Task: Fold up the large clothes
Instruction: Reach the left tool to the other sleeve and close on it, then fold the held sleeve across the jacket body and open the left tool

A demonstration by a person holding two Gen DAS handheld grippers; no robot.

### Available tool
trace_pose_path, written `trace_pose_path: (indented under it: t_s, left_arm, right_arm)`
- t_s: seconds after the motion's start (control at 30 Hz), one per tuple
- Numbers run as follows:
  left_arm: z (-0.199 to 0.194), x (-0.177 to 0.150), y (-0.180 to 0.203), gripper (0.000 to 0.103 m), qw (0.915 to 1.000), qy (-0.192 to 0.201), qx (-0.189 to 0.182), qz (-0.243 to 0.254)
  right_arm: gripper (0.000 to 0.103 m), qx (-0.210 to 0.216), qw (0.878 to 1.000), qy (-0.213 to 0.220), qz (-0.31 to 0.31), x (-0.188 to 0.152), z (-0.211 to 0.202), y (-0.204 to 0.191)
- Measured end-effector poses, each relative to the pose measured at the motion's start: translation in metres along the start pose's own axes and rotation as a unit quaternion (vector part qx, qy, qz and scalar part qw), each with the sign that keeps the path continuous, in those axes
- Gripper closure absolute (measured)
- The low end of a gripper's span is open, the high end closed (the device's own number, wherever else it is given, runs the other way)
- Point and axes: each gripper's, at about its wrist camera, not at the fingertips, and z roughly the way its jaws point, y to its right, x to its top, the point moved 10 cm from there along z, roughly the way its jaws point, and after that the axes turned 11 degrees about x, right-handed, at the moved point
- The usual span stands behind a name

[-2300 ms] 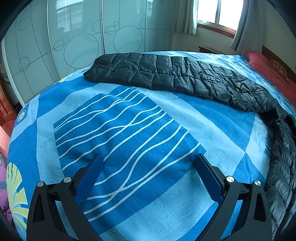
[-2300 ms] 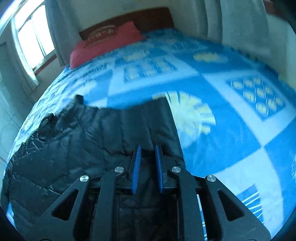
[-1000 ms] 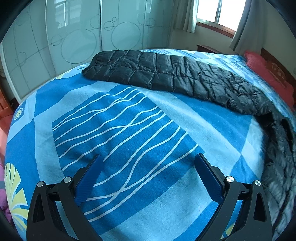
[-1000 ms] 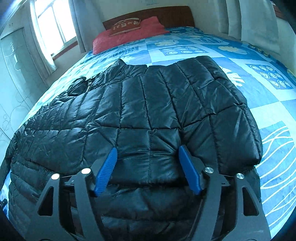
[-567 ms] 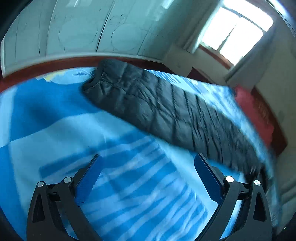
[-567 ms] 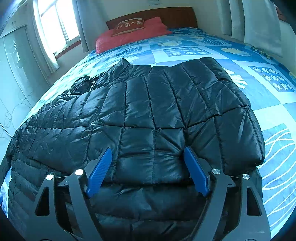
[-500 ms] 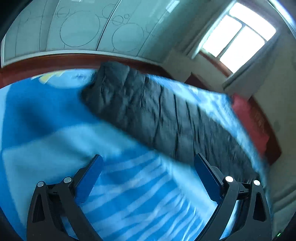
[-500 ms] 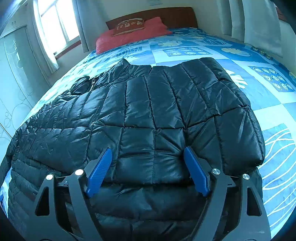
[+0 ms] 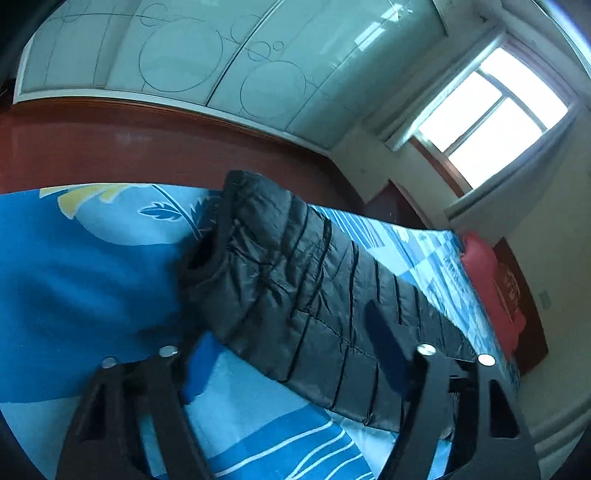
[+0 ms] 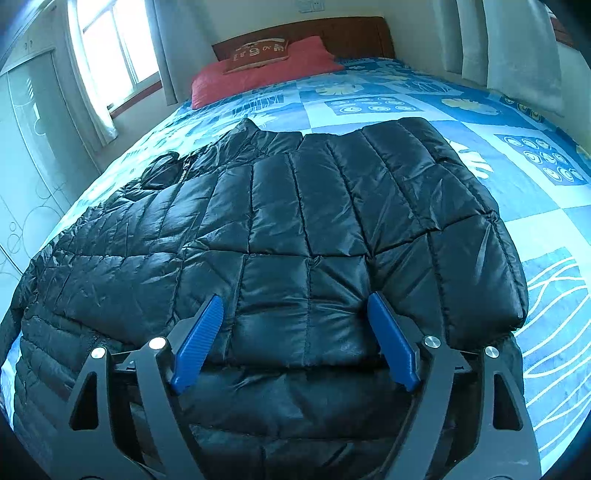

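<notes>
A black quilted puffer jacket [image 10: 295, 229] lies on the blue patterned bed [image 10: 554, 192], one side folded over its body. My right gripper [image 10: 293, 308] is open and empty, low over the folded part, fingers apart on either side of a quilted panel. In the left wrist view the jacket's outstretched sleeve [image 9: 295, 280] runs across the bed, its cuff end toward the far edge. My left gripper [image 9: 284, 332] is open and empty, straddling the sleeve near the cuff.
A red pillow [image 10: 266, 70] and wooden headboard [image 10: 332, 29] are at the bed's head. A glass-front wardrobe [image 9: 184, 59] stands past the bed's wooden edge [image 9: 147, 147]. A window [image 9: 491, 114] with curtains is beside it.
My left gripper has swung across the bed to the sleeve's cuff end and tilted. My right gripper, shut on the jacket edge earlier, opened after laying the fold and now holds still.
</notes>
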Motion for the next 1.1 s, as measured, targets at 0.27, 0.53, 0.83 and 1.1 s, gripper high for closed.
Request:
trace_pose_path:
  t_s: [0.27,0.53,0.83,1.1]
  left_arm:
    - [0.008,0.011,-0.008,0.085,0.9997,0.004,0.024,-0.002]
    - [-0.036,0.011,0.076,0.093,0.9928,0.069,-0.009,0.097]
    - [-0.085,-0.086,0.232,0.093,0.9608,0.064,-0.112,0.245]
    - [-0.101,-0.209,0.337,0.093,0.9274,0.011,-0.165,0.336]
  right_arm:
    - [0.023,0.001,1.000,0.001,0.000,0.001,0.000,0.001]
    - [0.023,0.004,1.000,0.006,0.004,0.004,-0.001,0.003]
    - [0.023,0.016,1.000,0.015,0.014,0.003,-0.003,0.004]
    - [0.023,0.031,0.999,0.022,0.024,0.002,-0.007,0.006]
